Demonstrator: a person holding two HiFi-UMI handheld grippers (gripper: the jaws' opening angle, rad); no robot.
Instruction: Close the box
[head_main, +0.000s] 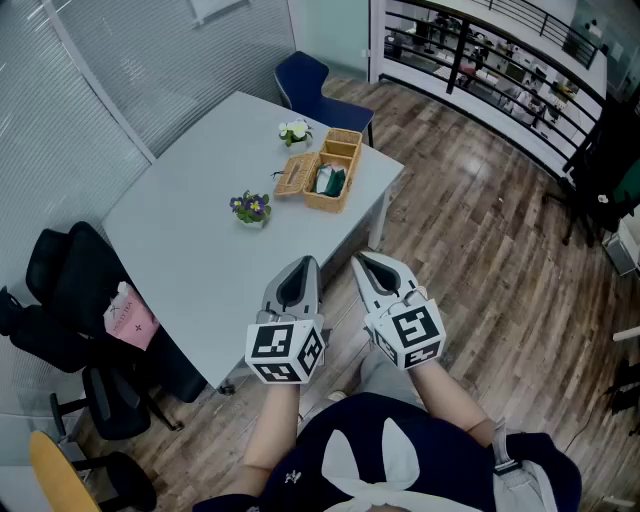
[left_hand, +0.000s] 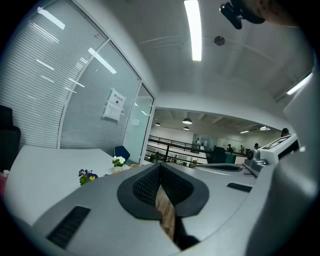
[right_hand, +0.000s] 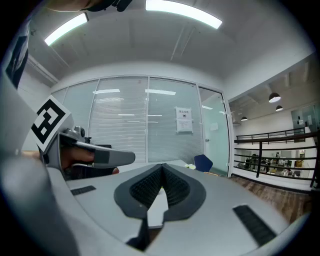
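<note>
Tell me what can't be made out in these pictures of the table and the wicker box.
- Head view: what lies in the wicker box is too small to name.
- Left gripper view: the left gripper itself hides nearly all of that box.
- Head view: the pink thing on the black chair is too small to identify.

likely an office: glass partitions (right_hand: 150, 120), swivel chairs (head_main: 60, 300), table (head_main: 190, 240).

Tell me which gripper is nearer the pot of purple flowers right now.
Left. The left gripper hovers by the table's near edge, just short of the purple flowers; the right gripper is beside it, farther off to the side. Neither touches them.
</note>
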